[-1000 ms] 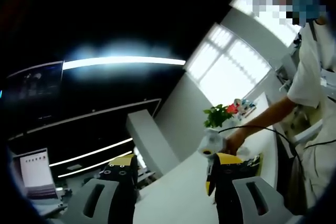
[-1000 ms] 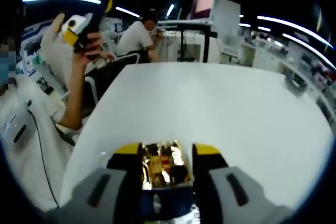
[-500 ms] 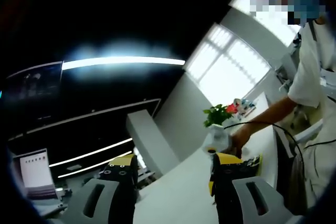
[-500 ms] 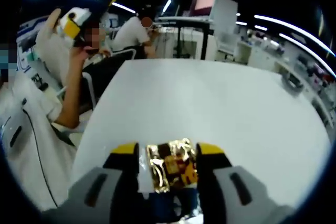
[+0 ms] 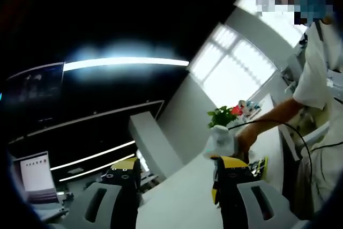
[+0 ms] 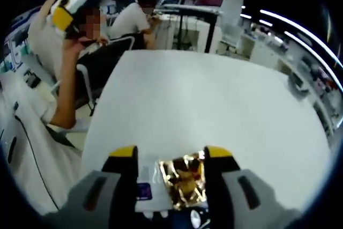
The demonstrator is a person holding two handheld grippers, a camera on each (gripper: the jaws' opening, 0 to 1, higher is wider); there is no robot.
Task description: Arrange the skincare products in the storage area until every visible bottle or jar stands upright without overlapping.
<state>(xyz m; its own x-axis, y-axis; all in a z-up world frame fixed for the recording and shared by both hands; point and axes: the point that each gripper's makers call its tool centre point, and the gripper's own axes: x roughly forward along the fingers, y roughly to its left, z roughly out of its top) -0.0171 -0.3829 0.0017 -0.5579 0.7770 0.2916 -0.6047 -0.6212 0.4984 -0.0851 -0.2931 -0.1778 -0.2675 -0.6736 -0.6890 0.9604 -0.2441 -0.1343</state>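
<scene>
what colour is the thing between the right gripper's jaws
Shiny crinkled gold with reddish patches: the gold packet, best in the right gripper view.

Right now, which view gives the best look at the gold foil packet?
The right gripper view: the gold foil packet sits close up between the right tongs, over the white table. In the left gripper view I cannot make it out.

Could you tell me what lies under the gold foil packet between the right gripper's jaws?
Under the gold foil packet is the white table, with a small blue-marked item beside it. Whatever lies directly beneath the packet is covered.
</scene>
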